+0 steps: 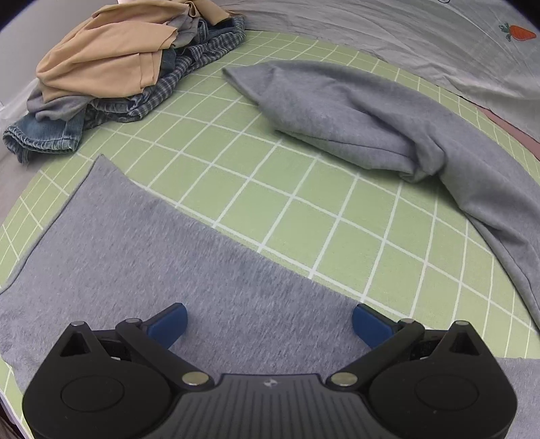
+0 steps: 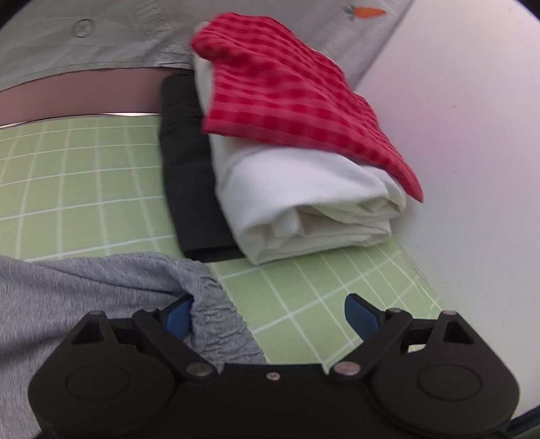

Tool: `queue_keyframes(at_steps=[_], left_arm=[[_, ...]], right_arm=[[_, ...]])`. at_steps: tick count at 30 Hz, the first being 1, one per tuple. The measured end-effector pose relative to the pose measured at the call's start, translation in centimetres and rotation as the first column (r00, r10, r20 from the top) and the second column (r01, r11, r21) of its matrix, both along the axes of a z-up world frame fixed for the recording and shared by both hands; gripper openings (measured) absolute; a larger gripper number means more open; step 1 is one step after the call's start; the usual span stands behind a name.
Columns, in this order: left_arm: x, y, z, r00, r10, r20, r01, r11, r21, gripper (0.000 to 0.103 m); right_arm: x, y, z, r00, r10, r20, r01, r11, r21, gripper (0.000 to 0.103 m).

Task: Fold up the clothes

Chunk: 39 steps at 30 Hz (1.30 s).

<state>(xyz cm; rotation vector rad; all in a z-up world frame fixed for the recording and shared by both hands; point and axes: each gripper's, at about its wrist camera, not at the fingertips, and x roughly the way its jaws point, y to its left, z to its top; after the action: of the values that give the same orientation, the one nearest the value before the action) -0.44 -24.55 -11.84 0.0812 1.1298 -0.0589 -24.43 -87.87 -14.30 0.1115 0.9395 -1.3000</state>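
Observation:
Grey trousers lie spread on the green grid mat point(image 1: 303, 209). One leg point(image 1: 168, 253) lies flat under my left gripper point(image 1: 270, 319), which hovers over it wide open with nothing between its blue pads. The other leg point(image 1: 354, 111) is bunched and folded over itself farther off. In the right wrist view the trousers' gathered elastic waistband point(image 2: 216, 304) rests against the left blue pad point(image 2: 179, 317) of my right gripper point(image 2: 268, 310). Its jaws stand wide apart and do not pinch the cloth.
A loose heap of tan, plaid and denim clothes point(image 1: 111, 67) sits at the mat's far left. On the right, red checked cloth point(image 2: 287, 101) tops folded white point(image 2: 303, 202) and black point(image 2: 192, 185) garments. Grey sheet with a carrot print point(image 1: 405, 27) lies beyond the mat.

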Motion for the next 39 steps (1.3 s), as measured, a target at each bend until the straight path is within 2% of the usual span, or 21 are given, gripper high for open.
queue_keyframes(at_steps=[2, 4, 10, 15, 17, 18, 19, 20, 21, 22, 24, 26, 28, 32, 33, 36, 38, 39], left_arm=[[0.4, -0.3, 0.2, 1.000, 0.010, 0.017, -0.011, 1.000, 0.020, 0.103], [1.4, -0.5, 0.5, 0.999, 0.031, 0.044, -0.031, 0.999, 0.012, 0.102], [5.9, -2.5, 1.6, 0.991, 0.086, 0.099, -0.072, 0.988, -0.139, 0.094], [9.8, -3.6, 2.0, 0.984, 0.142, 0.103, -0.109, 0.955, -0.276, 0.085], [11.0, -4.3, 1.9, 0.985, 0.140, 0.099, -0.105, 0.948, -0.301, 0.077], [11.4, -4.8, 1.8, 0.987, 0.130, 0.096, -0.096, 0.950, -0.298, 0.069], [11.8, -5.2, 1.5, 0.989, 0.118, 0.091, -0.088, 0.955, -0.284, 0.054], [12.1, -5.5, 1.3, 0.991, 0.107, 0.086, -0.081, 0.961, -0.265, 0.046], [12.4, -5.7, 1.1, 0.992, 0.096, 0.084, -0.073, 0.966, -0.249, 0.026], [12.6, -5.8, 1.0, 0.993, 0.087, 0.085, -0.064, 0.969, -0.237, 0.011], [12.8, -5.4, 1.3, 0.992, 0.070, 0.105, -0.044, 0.972, -0.231, 0.006], [13.2, -4.9, 2.4, 0.988, 0.051, 0.143, -0.022, 0.980, -0.198, 0.005], [13.6, -4.1, 4.7, 0.976, 0.028, 0.214, 0.004, 0.989, -0.151, 0.005], [13.6, -2.7, 8.9, 0.931, -0.009, 0.365, 0.024, 0.999, -0.037, 0.007], [13.6, -2.4, 9.4, 0.923, -0.018, 0.384, 0.023, 1.000, -0.007, 0.014], [13.7, -1.3, 8.1, 0.948, -0.022, 0.317, 0.001, 0.998, 0.064, 0.029], [13.4, 0.9, 6.9, 0.964, 0.087, 0.250, -0.081, 0.996, -0.036, 0.036], [13.1, 1.9, 6.3, 0.967, 0.133, 0.217, -0.116, 0.989, -0.091, 0.043]], right_arm=[[-0.8, -0.5, 0.1, 0.999, -0.049, -0.005, 0.049, 0.999, 0.003, 0.092], [-1.2, -0.2, 0.2, 0.999, -0.030, -0.010, 0.030, 1.000, 0.005, 0.092], [-1.1, 1.3, 0.0, 0.999, -0.027, -0.028, 0.027, 1.000, -0.002, 0.093], [-1.2, 1.6, 0.1, 0.995, -0.095, 0.019, 0.094, 0.995, 0.021, 0.093], [-1.2, 1.7, 0.0, 0.994, -0.107, 0.025, 0.107, 0.994, 0.020, 0.094], [-1.2, 1.8, 0.0, 0.994, -0.108, 0.021, 0.107, 0.994, 0.016, 0.094], [-1.1, 1.8, 0.0, 0.994, -0.105, 0.014, 0.105, 0.994, 0.012, 0.094], [-1.0, 1.9, -0.1, 0.995, -0.103, 0.007, 0.103, 0.995, 0.007, 0.094], [-0.9, 1.9, -0.1, 0.995, -0.100, 0.001, 0.100, 0.995, 0.003, 0.094], [-0.9, 2.0, -0.1, 0.995, -0.098, -0.004, 0.098, 0.995, -0.001, 0.094], [-0.8, 2.0, -0.1, 0.995, -0.094, -0.009, 0.094, 0.996, -0.006, 0.094], [-0.9, 2.0, -0.2, 0.996, -0.091, -0.010, 0.091, 0.996, -0.009, 0.095], [-0.9, 2.0, -0.2, 0.996, -0.088, -0.013, 0.088, 0.996, -0.013, 0.096], [-1.0, 1.9, -0.3, 0.997, -0.079, -0.017, 0.078, 0.997, -0.017, 0.097], [-1.0, 1.9, -0.4, 0.997, -0.077, -0.019, 0.076, 0.997, -0.020, 0.097], [-0.8, 2.1, -0.6, 0.996, -0.077, -0.032, 0.076, 0.996, -0.036, 0.097], [-0.6, 2.2, -0.6, 0.996, -0.084, -0.040, 0.082, 0.996, -0.044, 0.097], [-0.5, 2.3, -0.6, 0.995, -0.087, -0.043, 0.085, 0.995, -0.046, 0.097]])
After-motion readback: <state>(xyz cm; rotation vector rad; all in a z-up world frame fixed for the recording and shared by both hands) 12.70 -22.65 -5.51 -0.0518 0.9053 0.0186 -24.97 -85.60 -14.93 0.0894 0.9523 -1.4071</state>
